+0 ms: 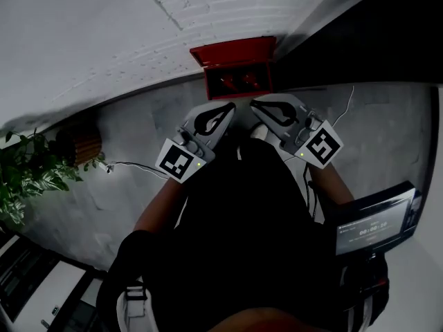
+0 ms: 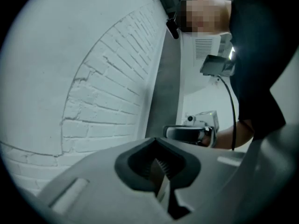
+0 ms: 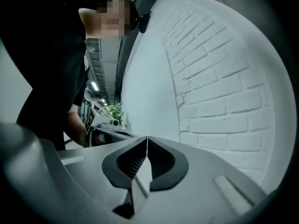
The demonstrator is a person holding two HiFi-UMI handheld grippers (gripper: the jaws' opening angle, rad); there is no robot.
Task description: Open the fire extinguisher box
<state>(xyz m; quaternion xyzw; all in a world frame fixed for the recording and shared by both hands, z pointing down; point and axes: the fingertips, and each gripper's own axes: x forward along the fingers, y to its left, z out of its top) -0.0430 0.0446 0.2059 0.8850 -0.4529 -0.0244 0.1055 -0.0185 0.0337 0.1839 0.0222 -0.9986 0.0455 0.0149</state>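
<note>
The red fire extinguisher box [image 1: 236,66] stands on the grey floor against the white brick wall, its lid [image 1: 232,50] raised and red extinguishers [image 1: 240,83] showing inside. My left gripper [image 1: 227,108] and right gripper [image 1: 255,105] hang side by side just in front of the box, tips towards it and apart from it. Both are shut with nothing between the jaws. In the left gripper view the shut left gripper [image 2: 157,139] faces the brick wall, with the right gripper [image 2: 190,133] beyond it. In the right gripper view the right gripper [image 3: 147,137] is shut too.
A leafy potted plant [image 1: 29,172] stands at the left, with a brown slatted object [image 1: 84,146] by the wall. A thin white cable [image 1: 133,164] lies on the floor. A small screen [image 1: 374,225] sits at the person's right side.
</note>
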